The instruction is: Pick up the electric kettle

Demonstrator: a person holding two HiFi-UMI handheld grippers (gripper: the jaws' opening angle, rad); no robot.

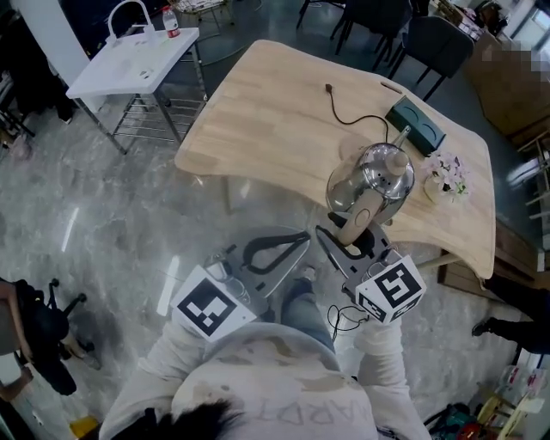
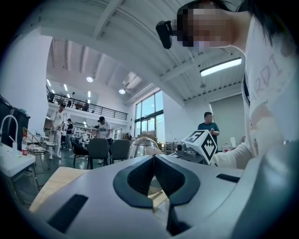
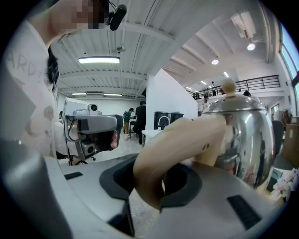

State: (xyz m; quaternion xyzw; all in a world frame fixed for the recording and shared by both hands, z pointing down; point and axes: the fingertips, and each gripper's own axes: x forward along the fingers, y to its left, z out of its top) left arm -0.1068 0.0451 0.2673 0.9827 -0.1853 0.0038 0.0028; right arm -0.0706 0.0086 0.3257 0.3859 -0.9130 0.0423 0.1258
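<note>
Closest in, under your chin, your left gripper (image 1: 301,241) is level and clenched on nothing: in its own view (image 2: 154,158) the two dark pads meet edge to edge with only air ahead of them. Right beside it, your right gripper (image 1: 348,243) has the goods, with its jaws clamped on the kettle's beige handle (image 1: 361,215). In the right gripper view (image 3: 156,179) that curved handle (image 3: 182,140) fills the gap, a pad pressing on either side. Just past the grip is the kettle (image 1: 382,176) itself, a shiny chrome dome with a beige knob on top. It stands upright over the near edge of the wooden table (image 1: 284,112), with its handle reaching back off the edge towards you. Whether its base is clear of the wood I can't tell, since the gripper body hides it. The chrome side looms large at the right of the right gripper view (image 3: 245,135), and the dome peeks over the left gripper's closed jaws too (image 2: 142,147). Just beside the kettle, a small bunch of pale flowers (image 1: 447,176) sits on the table. Behind it lies a dark green box (image 1: 415,125), and a black cord (image 1: 348,116) snakes away from there across the tabletop. Farther off, beyond the table's left end, a white folding table (image 1: 129,64) carries a bottle (image 1: 171,21). At the far side stand dark chairs (image 1: 438,43).
</note>
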